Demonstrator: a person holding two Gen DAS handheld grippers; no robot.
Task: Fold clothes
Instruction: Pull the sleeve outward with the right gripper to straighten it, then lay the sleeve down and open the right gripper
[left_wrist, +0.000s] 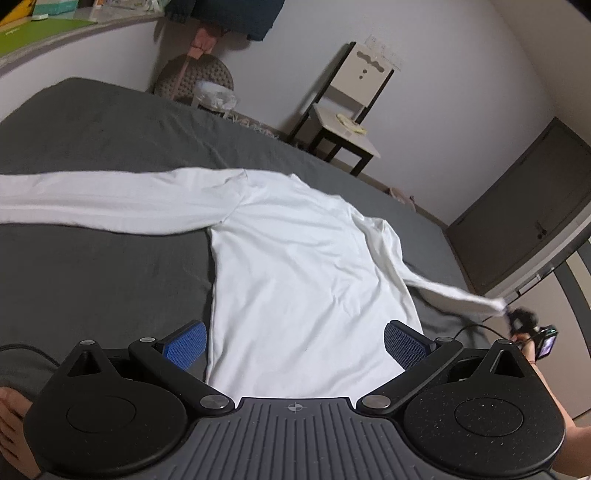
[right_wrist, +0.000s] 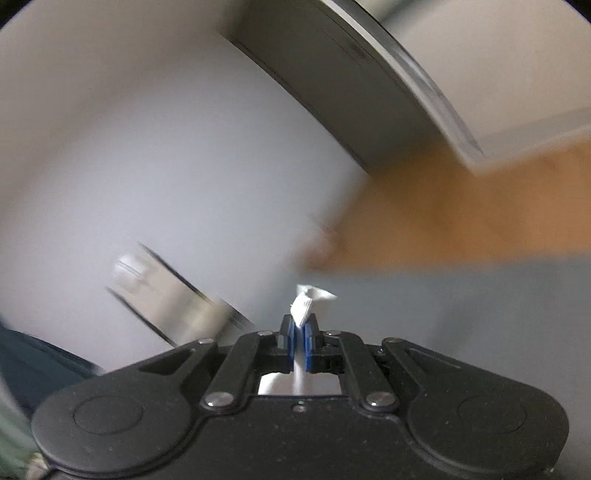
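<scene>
white knit, thin and limp by the look of it: the long-sleeved shirt (left_wrist: 306, 280) lay flat on the grey bed sheet (left_wrist: 96, 280), body spread near you, one sleeve (left_wrist: 110, 201) stretched out straight to the left, the other sleeve (left_wrist: 454, 291) drawn out to the right and lifted off the sheet. your right gripper (right_wrist: 300, 334) had its blue pads (right_wrist: 309, 341) pressed together on the cuff (right_wrist: 308, 301) of that right sleeve, a small tuft of ribbed cloth poking out past the tips. your left gripper (left_wrist: 295, 345) hung over the hem with its fingers (left_wrist: 186, 345) wide apart, one to each side of the shirt's body, gripping nothing. i judged the fabric light and soft, with no stiffness to carry a fold on its own, so it would sag and drag wherever you did not support it, and a pull at the cuff alone would likely tug the shoulder askew. the cuff, hem corners and shoulder seams looked like the firmest places to pinch. the right wrist view was blurred, so little beyond the clamped cuff could be made out there.
</scene>
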